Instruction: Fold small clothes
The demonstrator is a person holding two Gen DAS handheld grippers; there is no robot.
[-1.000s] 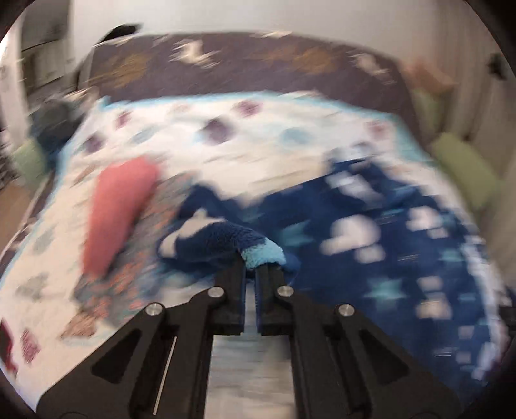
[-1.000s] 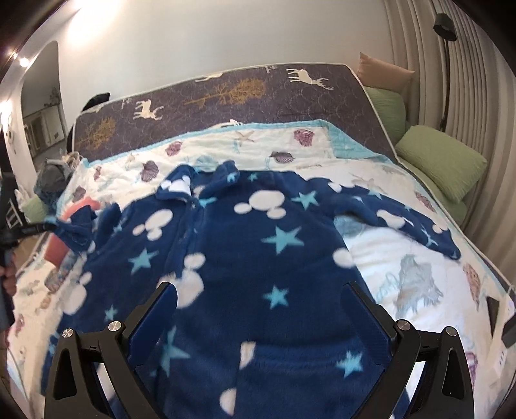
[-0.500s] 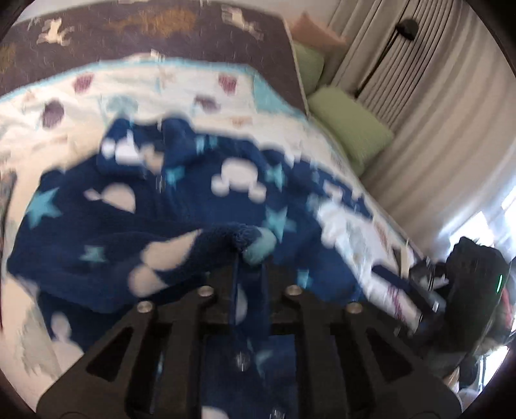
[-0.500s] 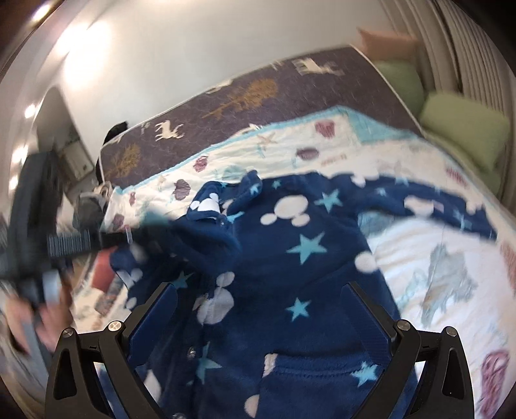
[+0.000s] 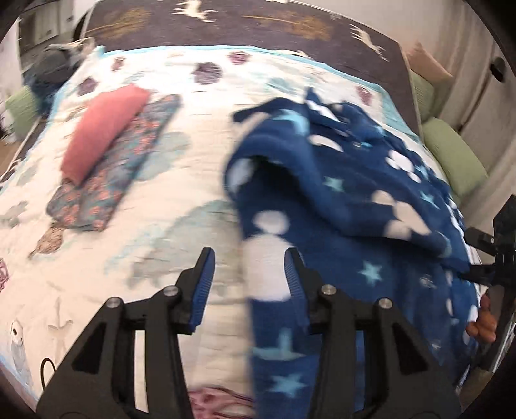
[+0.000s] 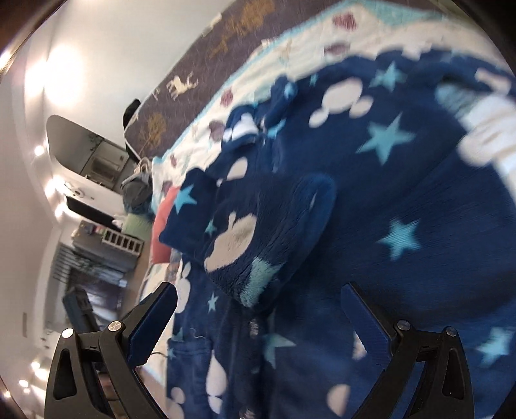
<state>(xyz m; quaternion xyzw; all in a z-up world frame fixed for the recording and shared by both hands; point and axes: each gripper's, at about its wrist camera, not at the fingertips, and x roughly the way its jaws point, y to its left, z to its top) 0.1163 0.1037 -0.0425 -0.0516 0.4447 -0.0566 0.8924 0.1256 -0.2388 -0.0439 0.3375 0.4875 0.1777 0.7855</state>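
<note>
A dark blue fleece garment point(image 5: 354, 180) with white blobs and pale blue stars lies spread on the bed. One sleeve point(image 6: 267, 225) is folded across its body, and the pale blue cuff point(image 6: 261, 274) rests on top. My left gripper point(image 5: 249, 254) hovers over the garment's left edge. Its jaws are opening and the pads press on nothing; only the fabric's edge shows beyond the gap. My right gripper point(image 6: 258, 290) stands open and wide just above the folded sleeve, tilted sideways, with nothing between its fingers.
A pink folded piece point(image 5: 103, 129) lies on a floral folded cloth point(image 5: 119, 167) at the left of the white patterned bedspread point(image 5: 161, 241). Green pillows point(image 5: 451, 154) line the right side. A dark deer-print headboard point(image 5: 225, 22) stands behind. A hand's fingers point(image 5: 480, 325) show at the right edge.
My left gripper carried the sleeve cuff across the garment, let it go and swung back over the left edge with jaws apart. My right gripper rolled sideways and sank closer to the fabric.
</note>
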